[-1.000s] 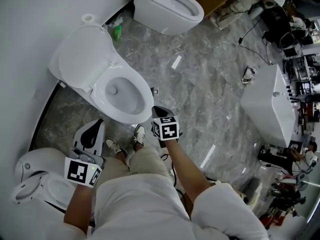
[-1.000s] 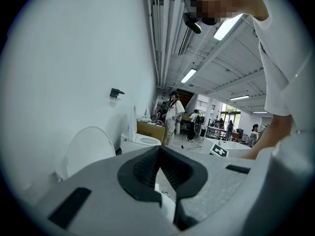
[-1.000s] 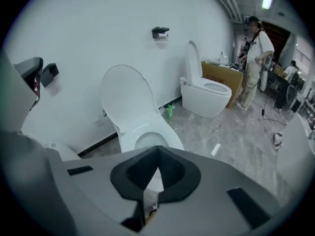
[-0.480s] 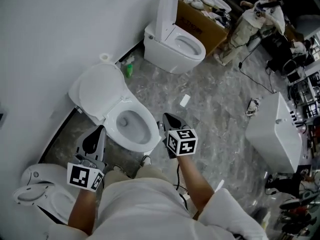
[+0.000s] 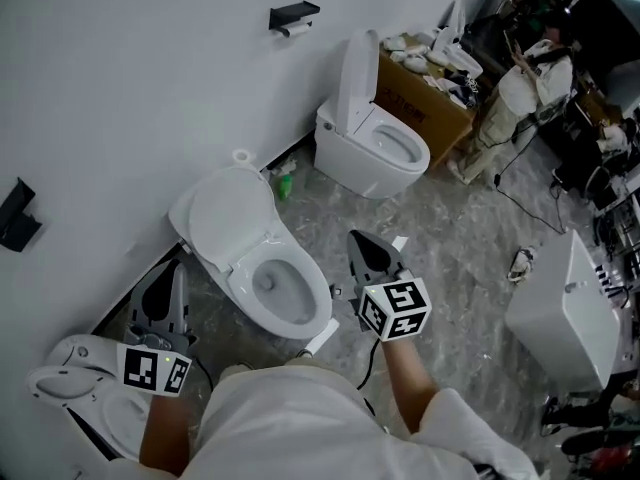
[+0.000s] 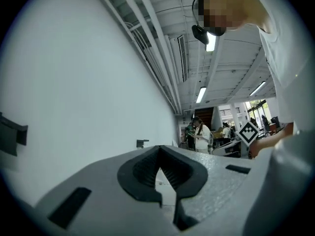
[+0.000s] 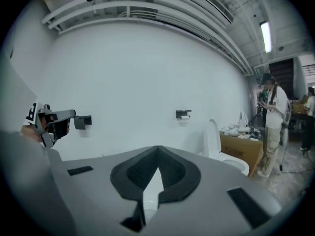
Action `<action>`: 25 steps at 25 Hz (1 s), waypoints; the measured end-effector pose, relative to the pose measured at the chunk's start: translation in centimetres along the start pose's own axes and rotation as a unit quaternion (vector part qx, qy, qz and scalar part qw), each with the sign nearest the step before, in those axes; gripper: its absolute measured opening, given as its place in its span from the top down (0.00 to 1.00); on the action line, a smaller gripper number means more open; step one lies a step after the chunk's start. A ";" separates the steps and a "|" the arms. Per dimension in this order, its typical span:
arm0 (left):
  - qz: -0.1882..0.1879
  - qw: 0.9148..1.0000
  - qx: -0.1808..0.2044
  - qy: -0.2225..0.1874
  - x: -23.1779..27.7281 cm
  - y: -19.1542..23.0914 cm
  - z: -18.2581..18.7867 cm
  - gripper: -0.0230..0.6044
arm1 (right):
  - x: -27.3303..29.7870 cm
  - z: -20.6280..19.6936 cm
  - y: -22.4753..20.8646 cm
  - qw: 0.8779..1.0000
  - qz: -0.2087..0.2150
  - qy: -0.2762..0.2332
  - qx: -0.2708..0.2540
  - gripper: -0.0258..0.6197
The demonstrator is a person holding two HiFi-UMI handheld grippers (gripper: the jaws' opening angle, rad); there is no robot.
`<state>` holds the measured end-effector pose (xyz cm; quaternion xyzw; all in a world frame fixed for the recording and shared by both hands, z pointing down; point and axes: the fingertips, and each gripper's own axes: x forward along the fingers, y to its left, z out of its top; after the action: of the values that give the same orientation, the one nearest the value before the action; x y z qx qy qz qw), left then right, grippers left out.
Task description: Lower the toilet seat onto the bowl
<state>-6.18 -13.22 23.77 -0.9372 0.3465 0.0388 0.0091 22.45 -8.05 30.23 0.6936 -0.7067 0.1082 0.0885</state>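
While left gripper (image 5: 172, 273) and right gripper (image 5: 358, 240) are clenched empty, the toilet seat (image 5: 322, 298) lies flat, front lower-right.

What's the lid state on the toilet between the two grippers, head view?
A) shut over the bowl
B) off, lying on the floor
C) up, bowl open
C: the lid is tipped back toward the wall, and the bowl below it shows its open inside.
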 end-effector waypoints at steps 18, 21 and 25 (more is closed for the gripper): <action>0.090 0.996 -0.007 -0.023 -5.9 4.7 2.6 0.96 | -9.1 6.1 1.3 0.996 -0.036 -0.084 -0.002 0.96; 0.080 0.997 -0.005 -0.023 -5.5 4.2 2.7 0.96 | -9.1 6.1 1.7 0.996 -0.031 -0.081 0.000 0.96; 0.072 0.997 -0.008 -0.019 -5.6 3.7 2.4 0.96 | -8.9 6.5 2.6 0.996 -0.024 -0.085 -0.002 0.96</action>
<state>-12.94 -12.32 21.89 -0.9089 0.4126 0.0597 0.0049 20.22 -1.23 21.48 0.7167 -0.6952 0.0458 0.0319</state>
